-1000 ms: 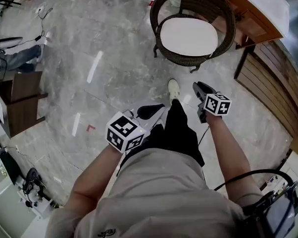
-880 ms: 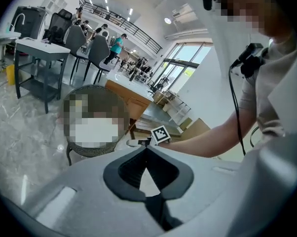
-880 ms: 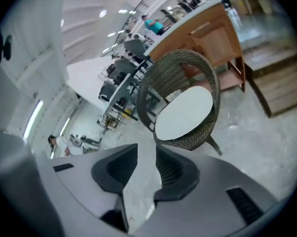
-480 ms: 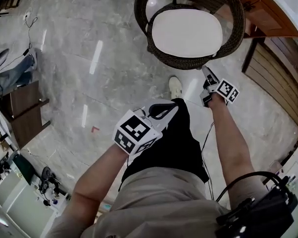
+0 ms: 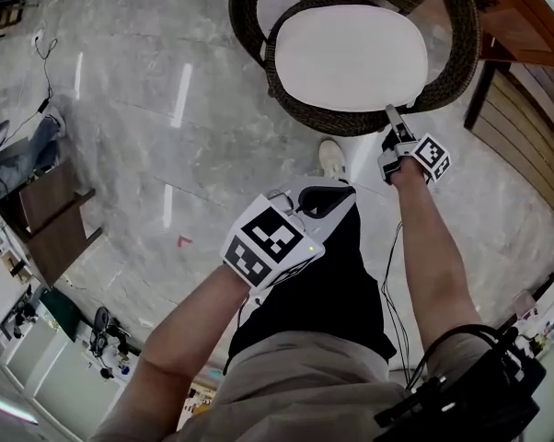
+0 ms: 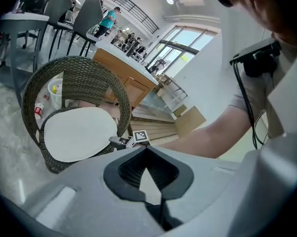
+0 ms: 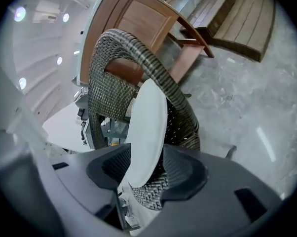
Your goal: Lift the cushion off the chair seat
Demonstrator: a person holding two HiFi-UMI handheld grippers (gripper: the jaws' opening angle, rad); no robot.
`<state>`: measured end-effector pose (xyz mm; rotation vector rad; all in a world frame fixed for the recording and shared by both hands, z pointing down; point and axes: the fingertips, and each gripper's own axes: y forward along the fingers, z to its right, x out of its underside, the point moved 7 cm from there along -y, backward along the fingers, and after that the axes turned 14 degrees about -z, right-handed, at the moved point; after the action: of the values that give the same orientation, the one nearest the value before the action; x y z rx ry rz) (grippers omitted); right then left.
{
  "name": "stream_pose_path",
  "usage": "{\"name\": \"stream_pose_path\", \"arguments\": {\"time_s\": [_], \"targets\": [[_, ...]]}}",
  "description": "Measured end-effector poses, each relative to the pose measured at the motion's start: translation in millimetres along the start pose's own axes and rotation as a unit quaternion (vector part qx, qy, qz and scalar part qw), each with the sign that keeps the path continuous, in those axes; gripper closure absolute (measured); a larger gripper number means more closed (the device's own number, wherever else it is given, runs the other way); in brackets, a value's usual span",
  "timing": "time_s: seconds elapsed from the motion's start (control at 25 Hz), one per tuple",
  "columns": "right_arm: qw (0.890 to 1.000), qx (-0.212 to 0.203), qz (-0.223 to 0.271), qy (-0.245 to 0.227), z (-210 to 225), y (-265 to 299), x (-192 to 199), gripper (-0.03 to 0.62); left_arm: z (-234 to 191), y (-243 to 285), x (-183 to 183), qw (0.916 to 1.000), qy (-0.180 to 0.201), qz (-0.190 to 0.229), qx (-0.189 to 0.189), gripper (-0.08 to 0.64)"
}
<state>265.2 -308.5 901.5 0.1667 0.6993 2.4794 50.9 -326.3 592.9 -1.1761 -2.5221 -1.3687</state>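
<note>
**Cushion on the seat, right gripper at its near edge**

Head view: white cushion [image 5: 351, 58] lies flat on the seat of a round dark wicker chair [image 5: 251, 26], filling most of it. Chair stands on a grey marbled floor [image 5: 167, 145] with streaks of reflected light. Wooden counter [image 5: 512, 21] just behind and to the right of the chair; slatted wooden panel [image 5: 525, 145] along the right wall. Right gripper [image 5: 393, 118] reaches to the chair's front rim, right of centre. Left gripper [image 5: 330, 195] hangs well short of the chair, above the person's dark trouser leg [image 5: 337, 284].

Left gripper view: jaws together at the tips, nothing between them. Beyond them the chair with the cushion level on the seat, and the right gripper at its rim. Tall windows [image 6: 180, 43] and grey chairs [image 6: 87, 14] in the back of the room.

Right gripper view: jaws wide apart and have just been opening. The cushion's edge and the wicker rim under it stand between them; the pads are not pressing on either. Counter and slatted panel lie behind the chair.
</note>
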Motion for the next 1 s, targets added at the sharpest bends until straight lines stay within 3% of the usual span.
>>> {"name": "stream_pose_path", "arguments": {"time_s": [0.6,1.0], "targets": [[0.998,-0.028,0.019,0.043,19,37,-27,0.391,-32,19,-1,0.9995,-0.030,-0.009,0.009,0.555],[0.998,-0.038,-0.007,0.044,6,72,-34,0.493,-45,11,-2,0.9989,-0.047,0.003,0.006,0.555]]}}
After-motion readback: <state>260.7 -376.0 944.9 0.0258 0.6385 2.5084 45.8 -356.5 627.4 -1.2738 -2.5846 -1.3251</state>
